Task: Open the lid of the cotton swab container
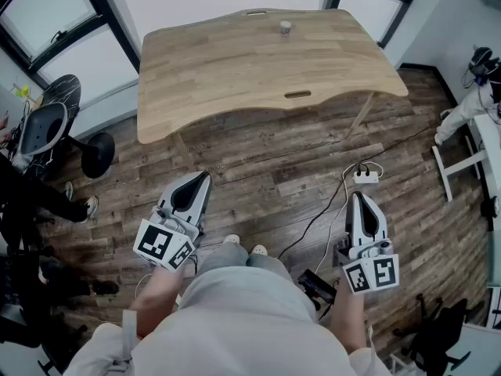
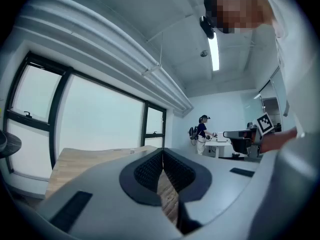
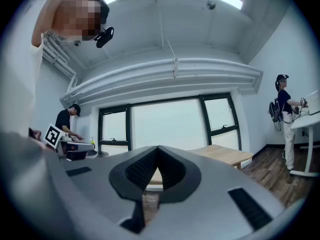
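A small cotton swab container [image 1: 286, 28] with a pale lid stands near the far edge of the wooden table [image 1: 235, 69]. I stand well back from the table, holding both grippers level over the floor. My left gripper [image 1: 205, 177] is shut with nothing in it, and its tips meet in the left gripper view [image 2: 162, 151]. My right gripper [image 1: 361, 197] is likewise shut and empty, its tips touching in the right gripper view [image 3: 158, 149]. Both are far from the container.
A power strip [image 1: 365, 176] with cables lies on the wood floor between me and the table. A round stool [image 1: 98, 153] and a chair [image 1: 47, 120] stand at the left. A white desk frame [image 1: 462, 163] stands at the right. Other people work at desks around the room.
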`<state>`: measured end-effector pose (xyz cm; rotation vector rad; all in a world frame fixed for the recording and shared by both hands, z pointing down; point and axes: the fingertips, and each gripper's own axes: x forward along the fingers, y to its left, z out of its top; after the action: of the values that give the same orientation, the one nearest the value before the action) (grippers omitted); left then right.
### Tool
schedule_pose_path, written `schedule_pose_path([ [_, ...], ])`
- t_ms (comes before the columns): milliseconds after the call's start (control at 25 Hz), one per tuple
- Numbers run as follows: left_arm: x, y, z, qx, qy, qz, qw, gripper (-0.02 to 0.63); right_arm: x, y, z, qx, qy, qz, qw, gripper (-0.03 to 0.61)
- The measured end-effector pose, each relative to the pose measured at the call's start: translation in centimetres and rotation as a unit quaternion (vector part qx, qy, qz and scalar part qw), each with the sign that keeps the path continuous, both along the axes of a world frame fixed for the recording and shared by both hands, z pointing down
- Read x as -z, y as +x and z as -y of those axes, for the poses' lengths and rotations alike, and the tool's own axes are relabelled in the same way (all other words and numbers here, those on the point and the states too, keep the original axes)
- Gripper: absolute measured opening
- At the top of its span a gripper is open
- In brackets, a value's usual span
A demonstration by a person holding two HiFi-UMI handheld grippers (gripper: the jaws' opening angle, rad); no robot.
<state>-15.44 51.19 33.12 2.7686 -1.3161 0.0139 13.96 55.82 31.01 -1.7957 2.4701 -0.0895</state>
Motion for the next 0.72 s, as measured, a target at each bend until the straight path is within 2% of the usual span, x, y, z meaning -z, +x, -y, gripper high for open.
schedule_pose_path([
  [400, 1.0, 0.0, 0.6, 0.007, 0.006, -0.007, 0.9999, 0.014, 0.5, 0.2, 0.1, 0.006, 0.002, -0.001, 1.0, 0.018],
  [720, 1.3, 0.3, 0.6, 0.013, 0.01, -0.009, 0.9998, 0.014, 1.1, 0.5, 0.0, 0.023, 0.014, 0.038, 0.999, 0.02],
])
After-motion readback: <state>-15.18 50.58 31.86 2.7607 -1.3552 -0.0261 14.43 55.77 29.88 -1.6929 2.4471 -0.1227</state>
